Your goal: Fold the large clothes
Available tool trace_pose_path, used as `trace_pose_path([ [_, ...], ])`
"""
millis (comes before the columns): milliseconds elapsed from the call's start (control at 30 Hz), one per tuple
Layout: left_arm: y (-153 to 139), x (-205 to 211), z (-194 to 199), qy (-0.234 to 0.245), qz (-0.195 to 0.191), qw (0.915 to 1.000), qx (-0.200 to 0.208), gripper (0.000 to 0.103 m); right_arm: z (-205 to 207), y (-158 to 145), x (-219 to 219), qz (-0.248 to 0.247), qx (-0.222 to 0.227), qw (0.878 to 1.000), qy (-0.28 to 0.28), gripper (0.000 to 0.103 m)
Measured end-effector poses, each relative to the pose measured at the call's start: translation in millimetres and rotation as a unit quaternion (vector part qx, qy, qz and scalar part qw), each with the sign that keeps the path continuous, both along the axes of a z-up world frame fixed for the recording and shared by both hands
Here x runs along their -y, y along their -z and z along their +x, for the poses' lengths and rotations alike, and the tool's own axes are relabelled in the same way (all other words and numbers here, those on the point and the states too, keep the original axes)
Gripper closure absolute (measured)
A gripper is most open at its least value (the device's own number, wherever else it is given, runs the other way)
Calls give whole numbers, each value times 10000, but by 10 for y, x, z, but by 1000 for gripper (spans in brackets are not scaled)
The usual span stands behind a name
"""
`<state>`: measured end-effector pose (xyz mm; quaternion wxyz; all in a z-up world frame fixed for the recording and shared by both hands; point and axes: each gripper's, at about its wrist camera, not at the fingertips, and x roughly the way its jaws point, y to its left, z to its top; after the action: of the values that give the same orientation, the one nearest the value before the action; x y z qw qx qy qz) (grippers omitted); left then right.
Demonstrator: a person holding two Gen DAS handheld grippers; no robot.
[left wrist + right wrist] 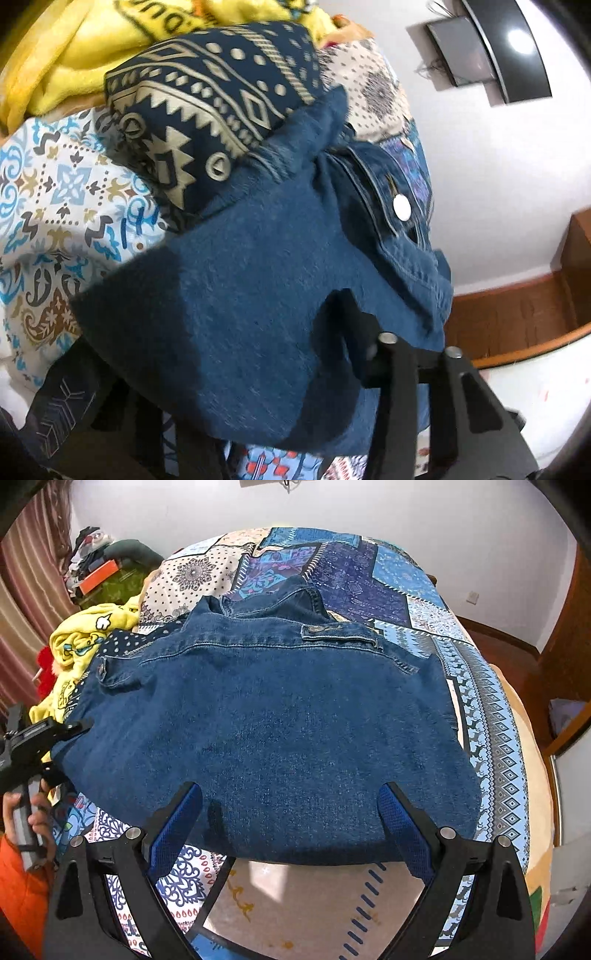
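Note:
A blue denim jacket (273, 716) lies spread back-up on the patterned bedspread (495, 738). My right gripper (290, 808) is open, its blue-padded fingers (402, 827) standing wide apart over the jacket's near hem. My left gripper (72, 727) shows at the jacket's left edge, held in a hand. In the left wrist view the denim (251, 280) drapes over and between the black fingers (354, 317), so the left gripper (258, 369) is shut on the jacket's edge. A silver snap button (402, 208) shows on the denim.
A navy patterned cloth (207, 103) and a yellow fleece blanket (88, 638) lie left of the jacket. Cluttered boxes and clothes (99, 568) stand at the back left. A wooden skirting and door frame (561, 653) lie at the right beyond the bed edge.

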<state>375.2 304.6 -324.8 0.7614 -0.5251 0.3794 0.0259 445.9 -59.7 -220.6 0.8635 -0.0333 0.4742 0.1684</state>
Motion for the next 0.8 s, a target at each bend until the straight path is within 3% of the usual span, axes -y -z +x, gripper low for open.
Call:
trace_pose_path([
  [100, -151, -55, -138, -304, -32, 9993, 212, 86, -14, -79, 3, 5, 10, 10000, 23, 8],
  [167, -341, -73, -207, -368, 162, 9982, 441, 91, -37, -164, 0, 53, 63, 10000, 14, 8],
  [333, -913, -125, -390, -473, 652, 9920, 973, 93, -79, -350, -123, 20, 236, 9997, -113, 8],
  [533, -1635, -115, -562, -471, 1885, 9696, 1489, 93, -114, -479, -519, 101, 422, 9978, -493, 8],
  [667, -1808, -74, -616, -421, 2270, 9607, 1543, 93, -49, -313, -932, 137, 226, 9963, -812, 7],
  [800, -1827, 1, -591, -287, 2380, 9583, 1553, 93, 33, -17, -1336, 99, -154, 9934, -1130, 7],
])
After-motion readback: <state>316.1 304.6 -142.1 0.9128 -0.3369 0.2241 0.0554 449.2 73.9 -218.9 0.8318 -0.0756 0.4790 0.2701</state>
